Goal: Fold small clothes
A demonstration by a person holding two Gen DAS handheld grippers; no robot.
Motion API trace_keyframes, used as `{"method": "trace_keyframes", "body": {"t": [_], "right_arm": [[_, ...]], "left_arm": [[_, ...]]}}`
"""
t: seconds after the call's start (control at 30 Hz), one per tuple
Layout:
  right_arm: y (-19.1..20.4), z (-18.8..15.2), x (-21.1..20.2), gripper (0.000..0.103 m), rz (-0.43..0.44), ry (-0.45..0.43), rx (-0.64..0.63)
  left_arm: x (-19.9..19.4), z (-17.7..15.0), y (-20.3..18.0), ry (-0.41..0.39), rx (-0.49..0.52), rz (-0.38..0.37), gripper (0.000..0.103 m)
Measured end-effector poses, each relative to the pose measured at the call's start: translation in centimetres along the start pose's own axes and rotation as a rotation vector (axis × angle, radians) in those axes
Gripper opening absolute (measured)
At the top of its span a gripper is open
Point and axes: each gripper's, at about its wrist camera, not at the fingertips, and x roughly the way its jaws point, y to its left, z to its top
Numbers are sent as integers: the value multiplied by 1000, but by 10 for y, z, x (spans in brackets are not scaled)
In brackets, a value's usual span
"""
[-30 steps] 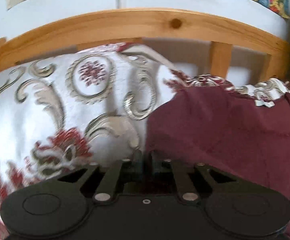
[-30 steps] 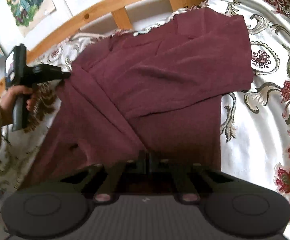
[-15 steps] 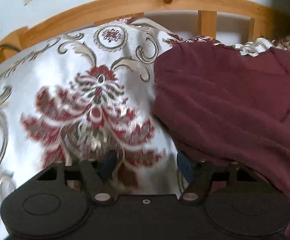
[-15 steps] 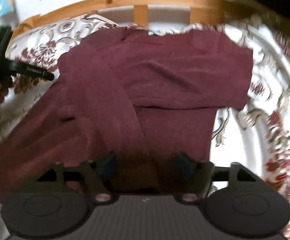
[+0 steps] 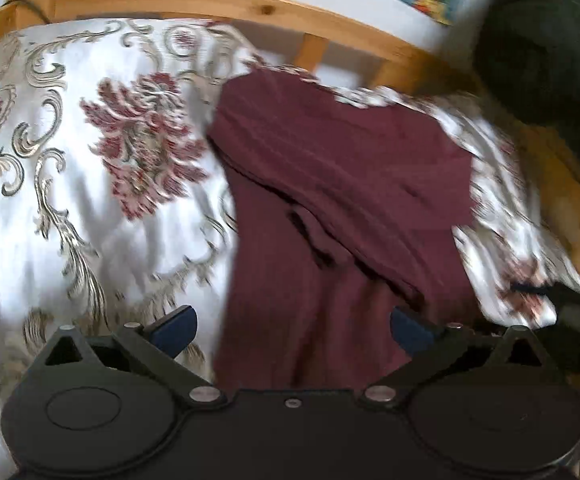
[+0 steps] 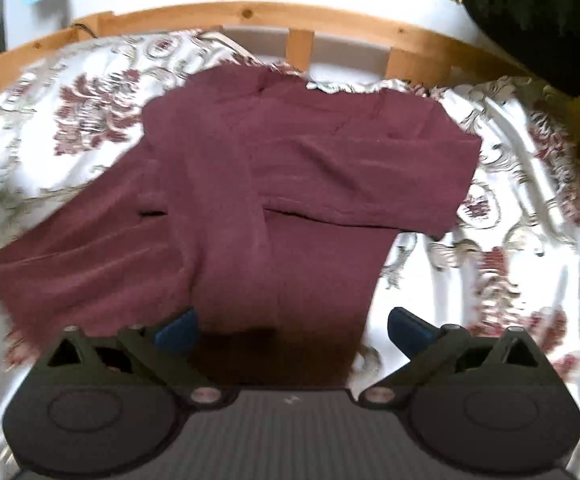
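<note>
A maroon long-sleeved top [image 6: 274, 200] lies partly folded on a floral bedspread [image 6: 510, 240], with both grippers spread wide and holding nothing.

In the right wrist view the top fills the centre of the frame: one sleeve is folded across the chest toward the right, the other runs out to the lower left, and the hem reaches down between the fingers. The right gripper [image 6: 292, 328] hovers over that hem, its blue-tipped fingers [image 6: 176, 330] well apart. In the left wrist view the top [image 5: 330, 220] sits right of centre, and the left gripper [image 5: 292, 326] is equally wide open, straddling the garment's left edge where it meets the bedspread [image 5: 70, 180]. A wooden bed rail [image 6: 250, 16] curves along the top of both views.
</note>
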Motion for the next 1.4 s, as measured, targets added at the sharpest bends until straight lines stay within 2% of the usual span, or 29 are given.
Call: {"method": "trace_keyframes", "body": {"t": [0.07, 0.17, 0.27, 0.37, 0.47, 0.5, 0.53, 0.57, 0.63, 0.7, 0.77, 0.83, 0.9, 0.93, 0.97, 1.0, 1.03, 1.07, 1.13, 1.17, 1.2, 1.23, 1.3, 1.4], "right_arm": [[-1, -6, -27, 103, 43, 29, -62], [17, -22, -51, 103, 64, 115, -242], [38, -44, -53, 103, 44, 192, -372], [46, -57, -39, 102, 10, 239, -404], [50, -60, -26, 102, -11, 232, -431], [51, -59, -24, 102, -1, 227, -431], [50, -59, -22, 101, 8, 220, -432], [50, -59, -22, 101, 21, 208, -435], [49, -61, -24, 101, 45, 192, -445], [53, -65, -27, 101, 65, 177, -485], [62, -71, -23, 100, 41, 176, -561], [78, -81, -13, 97, -44, 179, -680], [89, -88, -7, 91, -101, 133, -763], [93, -89, -7, 81, -121, 113, -785], [96, -90, -5, 63, -140, 97, -802], [97, -90, -4, 51, -150, 91, -811], [97, -90, -4, 17, -163, 88, -813], [96, -89, -6, 8, -200, 77, -805], [86, -79, -18, 7, -247, 34, -749], [78, -72, -29, 6, -256, 10, -694], [72, -65, -40, 6, -262, -7, -652], [67, -60, -49, 5, -267, -19, -628], [65, -54, -66, 5, -274, -20, -637], [71, -57, -90, 5, -301, 18, -696]], "left_arm": [[-3, -16, -12, -2, 117, 28, 102], [16, -40, -37, 40, 328, 110, 102], [42, -67, -62, 104, 559, 145, 102], [65, -85, -77, 85, 721, 220, 101], [84, -96, -81, 54, 834, 325, 91], [88, -98, -80, 45, 870, 354, 82], [90, -99, -77, 34, 897, 379, 66], [88, -100, -74, 23, 920, 397, 55], [79, -92, -65, 19, 905, 366, 25], [67, -81, -59, -4, 826, 309, 8], [62, -69, -59, -43, 752, 299, 7], [58, -57, -58, -80, 686, 283, 7], [54, -48, -57, -109, 639, 265, 7], [53, -45, -56, -120, 621, 263, 7], [52, -43, -55, -124, 604, 262, 7], [52, -43, -54, -121, 593, 259, 7], [53, -44, -53, -116, 594, 257, 8], [55, -47, -52, -100, 613, 256, 9], [60, -59, -53, -52, 692, 268, 16], [64, -71, -55, -22, 759, 282, 16], [67, -81, -58, 9, 823, 289, 13], [68, -92, -63, 24, 888, 298, 6], [60, -103, -74, -6, 978, 313, 5], [24, -103, -87, -78, 983, 301, 5]]}}
